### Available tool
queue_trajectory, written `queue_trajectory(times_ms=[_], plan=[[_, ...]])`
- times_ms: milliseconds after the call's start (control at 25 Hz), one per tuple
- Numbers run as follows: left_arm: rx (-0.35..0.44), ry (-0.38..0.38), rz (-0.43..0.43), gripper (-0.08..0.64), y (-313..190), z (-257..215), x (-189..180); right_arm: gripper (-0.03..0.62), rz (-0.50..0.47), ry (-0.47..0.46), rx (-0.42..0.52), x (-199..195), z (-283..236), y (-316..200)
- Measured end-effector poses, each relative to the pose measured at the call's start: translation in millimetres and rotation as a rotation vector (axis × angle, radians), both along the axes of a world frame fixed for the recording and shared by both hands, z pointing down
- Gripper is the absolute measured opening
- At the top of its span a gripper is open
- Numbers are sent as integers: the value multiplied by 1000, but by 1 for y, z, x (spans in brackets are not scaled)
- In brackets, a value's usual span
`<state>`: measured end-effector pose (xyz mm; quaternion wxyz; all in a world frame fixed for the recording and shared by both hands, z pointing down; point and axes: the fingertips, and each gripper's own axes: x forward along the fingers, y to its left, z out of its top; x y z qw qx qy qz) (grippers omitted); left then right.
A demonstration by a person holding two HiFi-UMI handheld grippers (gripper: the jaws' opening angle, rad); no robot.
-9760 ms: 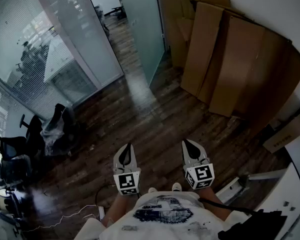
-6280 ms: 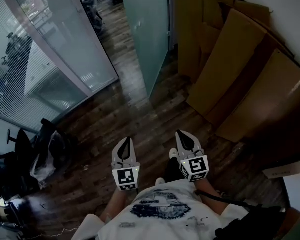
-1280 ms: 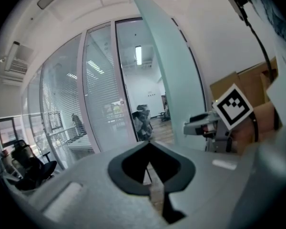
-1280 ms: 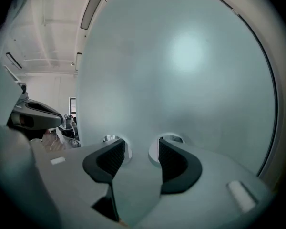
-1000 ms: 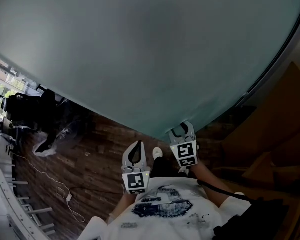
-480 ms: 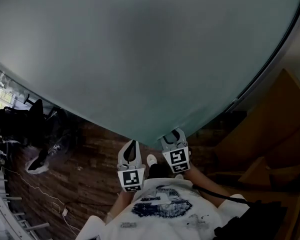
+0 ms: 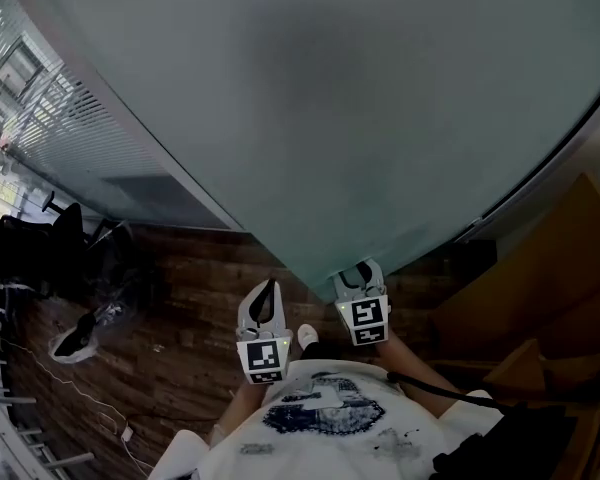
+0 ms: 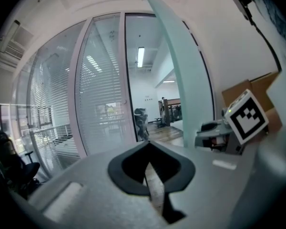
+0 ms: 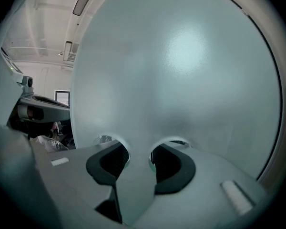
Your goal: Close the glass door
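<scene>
Leftmost, short of the free edge of the glass door [image 7: 380,118], the left tongs [image 7: 268,290] hang with jaws pressed together on nothing, seemingly spare for this job. Just to their right, the right tongs [image 9: 137,150] hold their jaws apart, tips up at the door's frosted face, which fills the space ahead. That looks like a stance for pushing it flat, not pinching it.

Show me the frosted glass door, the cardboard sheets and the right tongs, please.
frosted glass door [image 7: 380,118]: head view, middle of the pane.
cardboard sheets [image 7: 550,288]: head view, flat face of the leaning brown sheet.
right tongs [image 7: 358,270]: head view, between the two tips, by the door's lower edge.
</scene>
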<state>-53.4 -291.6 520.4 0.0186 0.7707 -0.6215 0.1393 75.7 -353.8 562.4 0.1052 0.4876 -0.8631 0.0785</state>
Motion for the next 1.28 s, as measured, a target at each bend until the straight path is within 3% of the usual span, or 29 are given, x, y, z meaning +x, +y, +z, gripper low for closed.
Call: queue_trajectory(times_ms=[640, 920, 1280], plan=[[43, -10, 53, 2, -86, 2, -101, 153, 126, 14, -4, -11, 15, -96], [22, 30, 35, 2, -97, 9, -113, 152, 146, 21, -43, -14, 16, -133], [-15, 38, -16, 2, -118, 24, -141, 150, 197, 29, -24, -21, 16, -183]])
